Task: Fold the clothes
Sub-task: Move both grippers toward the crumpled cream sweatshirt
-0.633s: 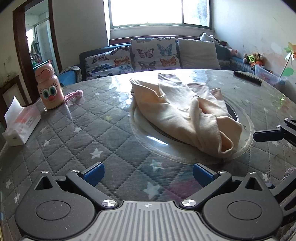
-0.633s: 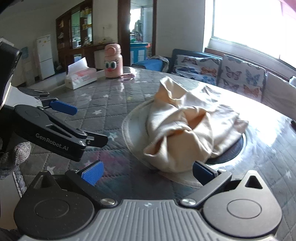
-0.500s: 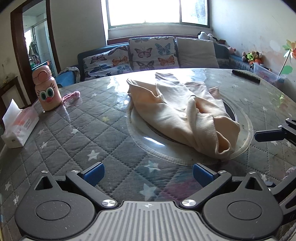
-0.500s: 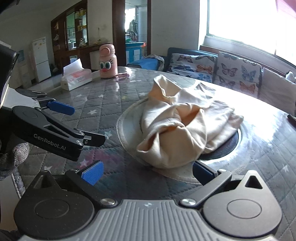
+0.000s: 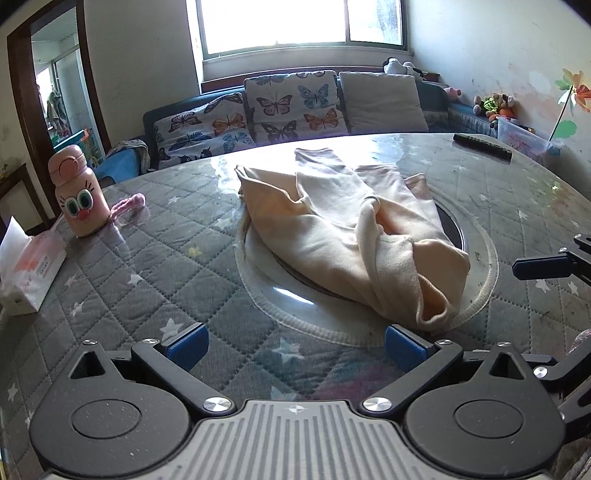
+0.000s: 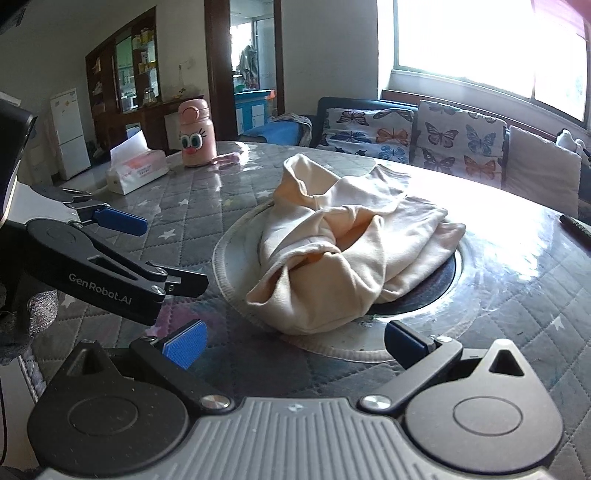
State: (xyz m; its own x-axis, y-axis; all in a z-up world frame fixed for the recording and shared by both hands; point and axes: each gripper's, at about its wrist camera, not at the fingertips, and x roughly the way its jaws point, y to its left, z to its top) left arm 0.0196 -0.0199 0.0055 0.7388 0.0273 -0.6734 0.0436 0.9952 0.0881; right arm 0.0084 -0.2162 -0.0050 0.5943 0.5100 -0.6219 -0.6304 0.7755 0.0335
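A crumpled cream garment [image 5: 354, 236] lies in a loose heap on the round turntable [image 5: 480, 273] at the middle of a table [image 5: 147, 266] covered in grey quilted, star-printed cloth under a glossy clear sheet. The garment's bunched end with an open cuff hangs over the turntable's near rim, while its flatter part spreads toward the far side.

Both grippers hover short of the turntable with nothing between their fingers. The left gripper [image 5: 295, 341] has its blue pads spread wide, just off the near rim and not touching the garment. The right gripper [image 6: 295, 339] is likewise released, its pads wide apart on either side of the garment's near end, close to it but clear of the cloth. In the right wrist view the left gripper [image 6: 168, 254] shows from the side, left of the turntable, fingers parted. In the left wrist view one finger of the right gripper [image 5: 543, 266] pokes in at the turntable's right.

Left of the turntable stand a pink bottle [image 5: 77, 192] with a cartoon face and, nearer, a tissue box [image 5: 29, 273]. A dark remote [image 5: 482, 146] lies beyond the turntable at the table's far right edge. A sofa [image 5: 295, 107] with butterfly cushions stands behind the table under a bright window [image 5: 295, 22].
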